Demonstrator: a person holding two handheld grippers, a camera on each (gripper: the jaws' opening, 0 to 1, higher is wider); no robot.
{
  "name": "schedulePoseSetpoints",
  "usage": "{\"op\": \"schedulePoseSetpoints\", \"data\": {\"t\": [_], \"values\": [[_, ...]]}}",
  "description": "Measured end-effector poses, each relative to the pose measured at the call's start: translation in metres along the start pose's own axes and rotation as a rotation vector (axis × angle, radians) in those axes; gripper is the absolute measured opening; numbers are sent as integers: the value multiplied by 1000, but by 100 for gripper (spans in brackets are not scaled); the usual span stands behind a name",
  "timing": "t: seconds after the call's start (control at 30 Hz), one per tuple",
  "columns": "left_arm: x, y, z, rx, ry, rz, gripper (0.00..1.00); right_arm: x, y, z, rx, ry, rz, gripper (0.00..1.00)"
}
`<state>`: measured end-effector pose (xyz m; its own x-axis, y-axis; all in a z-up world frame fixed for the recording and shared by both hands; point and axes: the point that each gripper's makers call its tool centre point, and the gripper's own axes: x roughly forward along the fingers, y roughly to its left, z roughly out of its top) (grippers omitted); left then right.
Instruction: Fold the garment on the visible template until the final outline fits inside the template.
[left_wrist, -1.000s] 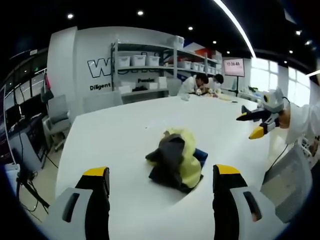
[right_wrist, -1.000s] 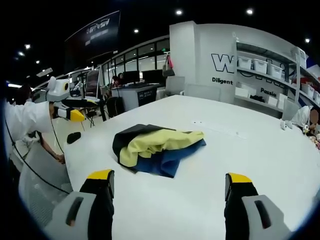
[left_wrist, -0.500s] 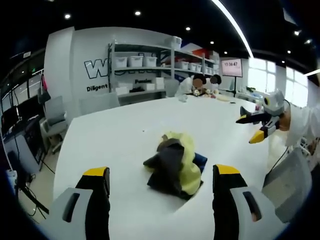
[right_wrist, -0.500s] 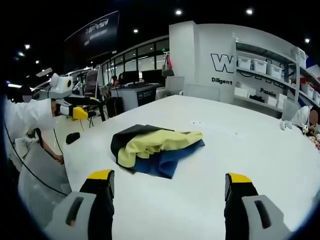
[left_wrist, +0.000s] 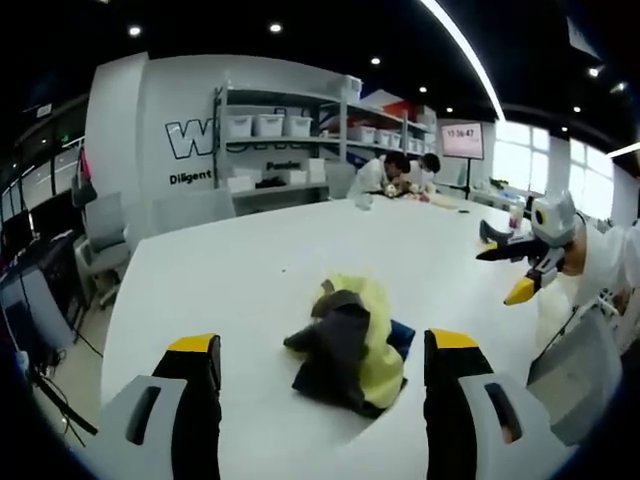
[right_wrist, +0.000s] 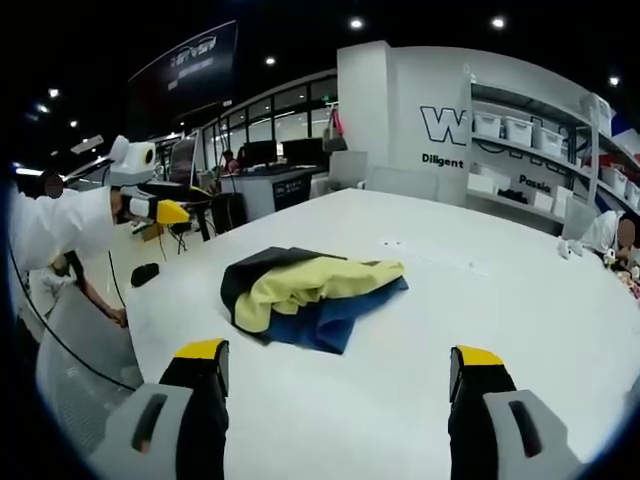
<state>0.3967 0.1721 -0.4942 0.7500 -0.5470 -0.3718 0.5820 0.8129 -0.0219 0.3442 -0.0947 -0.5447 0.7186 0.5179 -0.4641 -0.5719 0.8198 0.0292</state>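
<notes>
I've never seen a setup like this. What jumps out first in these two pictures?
A crumpled garment in yellow, black and blue lies bunched on a big white table, near its edge. In each view a pair of open, yellow-tipped jaws rises from the bottom: the left gripper and the right gripper, both holding nothing. Behind the table stand white shelves with storage boxes.

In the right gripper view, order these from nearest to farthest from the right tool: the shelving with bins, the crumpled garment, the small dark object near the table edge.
1. Crumpled garment, centre of the white table.
2. Small dark object, left table edge.
3. Shelving with bins, far right, beyond the table.
</notes>
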Motion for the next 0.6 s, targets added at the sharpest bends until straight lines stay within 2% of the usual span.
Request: {"op": "schedulePoseSetpoints", "data": {"t": [0.6], "values": [[25,5,6,-1,7,-3,79,1,0,0,3,2,-1,93]]}}
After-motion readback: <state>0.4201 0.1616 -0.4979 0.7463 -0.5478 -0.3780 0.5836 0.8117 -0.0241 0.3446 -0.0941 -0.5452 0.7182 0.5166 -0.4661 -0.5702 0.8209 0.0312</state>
